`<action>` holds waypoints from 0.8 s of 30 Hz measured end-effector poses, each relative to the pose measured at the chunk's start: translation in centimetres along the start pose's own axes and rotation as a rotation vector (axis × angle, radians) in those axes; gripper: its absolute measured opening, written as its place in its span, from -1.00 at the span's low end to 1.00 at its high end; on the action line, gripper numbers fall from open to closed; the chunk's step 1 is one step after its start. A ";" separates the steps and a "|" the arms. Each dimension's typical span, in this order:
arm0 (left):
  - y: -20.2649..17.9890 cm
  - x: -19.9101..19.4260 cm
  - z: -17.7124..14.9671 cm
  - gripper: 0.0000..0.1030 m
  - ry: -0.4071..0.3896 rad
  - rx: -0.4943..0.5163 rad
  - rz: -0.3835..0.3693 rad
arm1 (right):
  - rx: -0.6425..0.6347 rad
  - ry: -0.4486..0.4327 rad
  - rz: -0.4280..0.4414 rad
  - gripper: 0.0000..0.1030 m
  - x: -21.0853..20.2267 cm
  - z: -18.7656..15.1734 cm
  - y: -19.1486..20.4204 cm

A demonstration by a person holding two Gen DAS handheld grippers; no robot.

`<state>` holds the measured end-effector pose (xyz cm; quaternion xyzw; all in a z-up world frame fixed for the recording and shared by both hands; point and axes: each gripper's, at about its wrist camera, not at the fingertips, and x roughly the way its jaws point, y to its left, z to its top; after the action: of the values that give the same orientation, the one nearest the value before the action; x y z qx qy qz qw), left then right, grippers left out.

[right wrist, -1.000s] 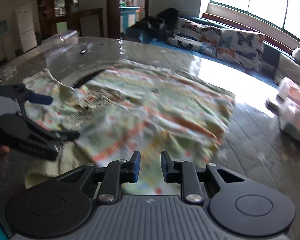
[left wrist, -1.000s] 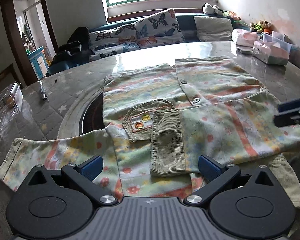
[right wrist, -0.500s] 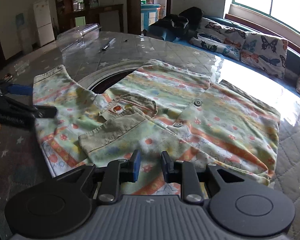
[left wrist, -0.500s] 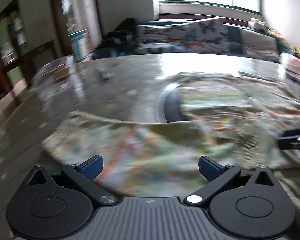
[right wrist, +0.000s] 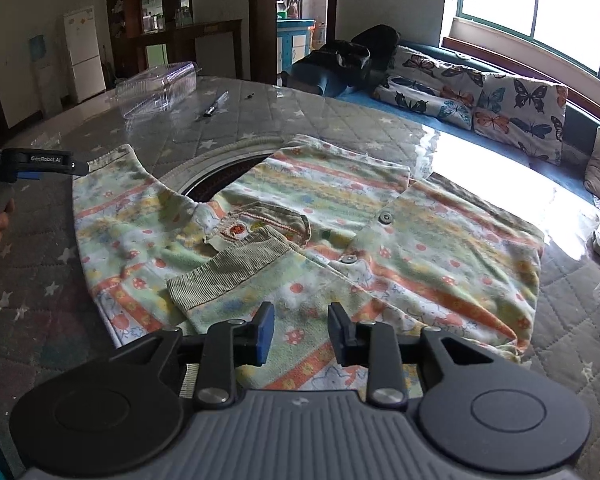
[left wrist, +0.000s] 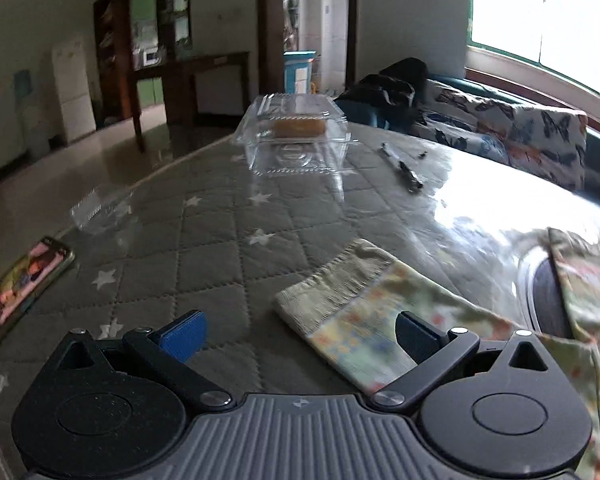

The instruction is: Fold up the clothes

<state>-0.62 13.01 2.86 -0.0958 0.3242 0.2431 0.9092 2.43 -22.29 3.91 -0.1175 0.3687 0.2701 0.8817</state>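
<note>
A: So where does the fold stand?

B: Midway, I judge. The child's patterned shirt (right wrist: 340, 232) lies flat on the quilted worktop (right wrist: 340, 120), over a round opening in it. One sleeve (right wrist: 236, 280) is already laid across the front, its ribbed cuff beside the chest pocket (right wrist: 260, 224). The other sleeve (left wrist: 364, 300) lies stretched out to the side, unfolded.

A: And the tools?

B: The left hand-held gripper (left wrist: 300, 332) is spread wide over that outstretched sleeve, one blue pad beside the cuff end and the other over the fabric (nothing pinched). The right hand-held gripper (right wrist: 300, 332) hovers at the near hem; its jaws are opening, with shirt fabric seen under the gap, and I see no pad pressing on cloth.

A: Next move?

B: Probably the left one must lower, close on the cuff, then carry the sleeve inward across the front to match the first, without dragging the body out of line.
</note>
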 end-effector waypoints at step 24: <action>0.6 1.3 0.5 -0.78 0.026 -0.095 -0.110 | 0.057 -0.022 -0.013 -0.41 -0.9 -0.6 -0.5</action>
<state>0.20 14.16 2.44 -0.1595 0.3184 0.2068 0.9113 1.81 -23.34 4.15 -0.0918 0.3656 0.2552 0.8904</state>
